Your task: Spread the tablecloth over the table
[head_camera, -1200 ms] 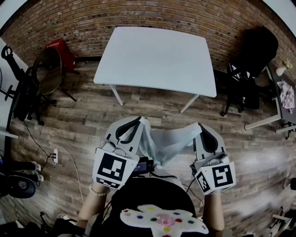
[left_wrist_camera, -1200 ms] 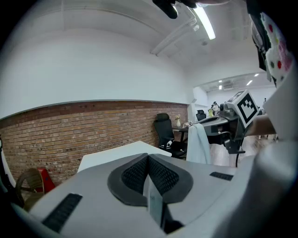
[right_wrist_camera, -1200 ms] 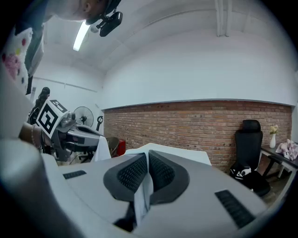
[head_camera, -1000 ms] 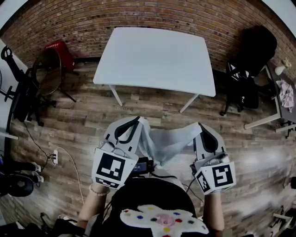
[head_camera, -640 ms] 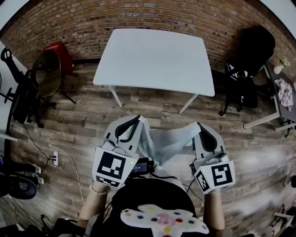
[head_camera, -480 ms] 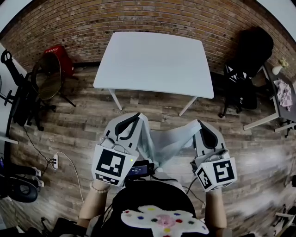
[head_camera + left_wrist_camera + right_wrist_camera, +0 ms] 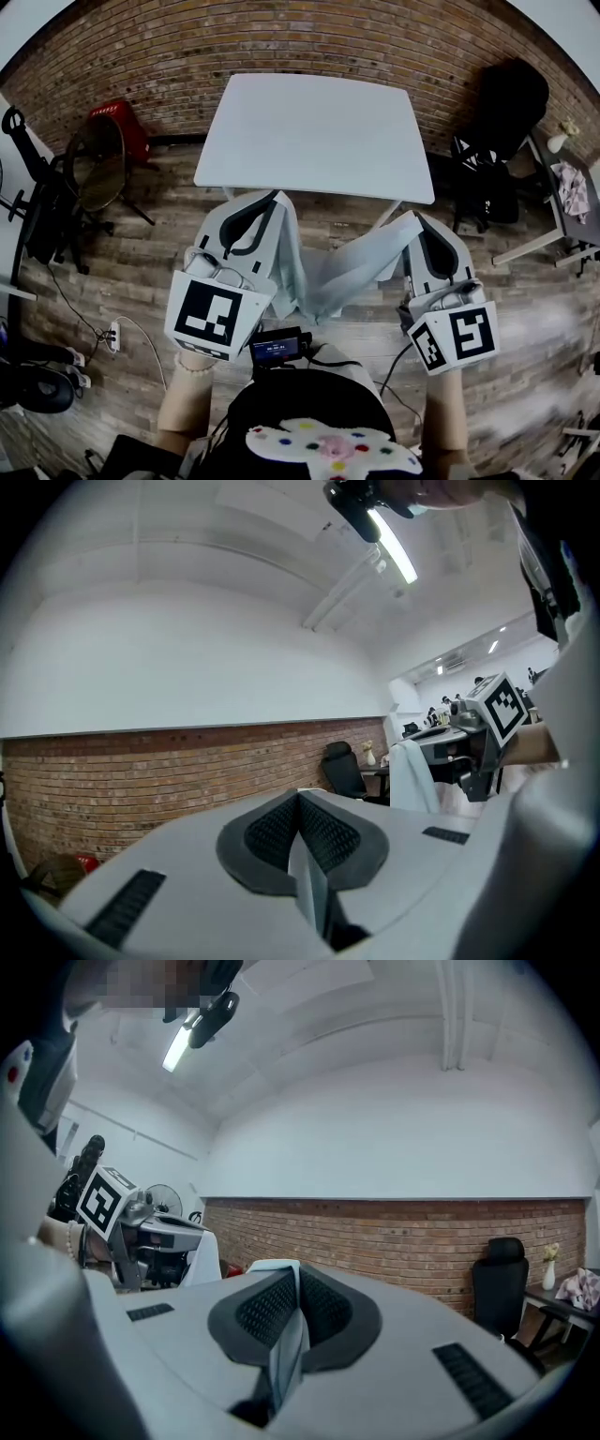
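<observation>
The left gripper has its jaws clamped flat on one edge of the pale tablecloth. The right gripper has its jaws clamped on another edge. The cloth hangs bunched between both grippers, over the wooden floor, on the near side of the white table.

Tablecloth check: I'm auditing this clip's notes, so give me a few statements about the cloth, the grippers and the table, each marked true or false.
1. The left gripper is shut on the tablecloth. True.
2. The right gripper holds nothing. False: it is also shut on the tablecloth.
3. The tablecloth already covers the table. False: the tabletop is bare, and the tablecloth hangs between the two grippers in front of it.
4. A black chair stands to the table's right, by the brick wall. True.
</observation>
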{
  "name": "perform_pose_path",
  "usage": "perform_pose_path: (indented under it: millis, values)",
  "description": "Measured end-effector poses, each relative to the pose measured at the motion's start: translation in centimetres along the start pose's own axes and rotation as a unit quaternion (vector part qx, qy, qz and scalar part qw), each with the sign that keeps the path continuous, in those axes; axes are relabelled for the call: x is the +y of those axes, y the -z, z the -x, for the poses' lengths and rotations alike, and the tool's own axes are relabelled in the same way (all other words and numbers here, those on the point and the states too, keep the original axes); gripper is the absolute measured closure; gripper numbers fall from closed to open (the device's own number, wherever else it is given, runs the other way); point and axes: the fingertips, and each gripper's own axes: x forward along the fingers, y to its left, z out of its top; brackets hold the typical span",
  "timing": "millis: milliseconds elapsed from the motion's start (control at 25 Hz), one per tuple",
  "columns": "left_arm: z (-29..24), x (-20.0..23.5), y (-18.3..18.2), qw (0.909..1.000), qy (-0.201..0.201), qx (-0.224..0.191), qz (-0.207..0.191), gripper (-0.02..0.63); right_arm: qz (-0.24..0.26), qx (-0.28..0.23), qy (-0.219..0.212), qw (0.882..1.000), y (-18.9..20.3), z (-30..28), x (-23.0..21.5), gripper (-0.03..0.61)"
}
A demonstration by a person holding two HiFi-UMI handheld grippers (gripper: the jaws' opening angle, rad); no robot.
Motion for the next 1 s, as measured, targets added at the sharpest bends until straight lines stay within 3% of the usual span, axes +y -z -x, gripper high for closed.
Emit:
perform_pose_path:
  millis: [440, 1000]
  values:
    - [-1.7, 2.6, 0.2, 0.9997, -0.023, 0.002, -0.002, 0.600, -0.010, -0.005, 0.001, 1.000, 0.1, -2.4, -1.6, 0.546]
    - [-13.0, 5.5, 3.0, 0.9974, -0.052, 0.046, 0.017, 0.600, -0.027, 0.022, -0.062, 0.997, 3.3, -12.2, -10.0, 0.546]
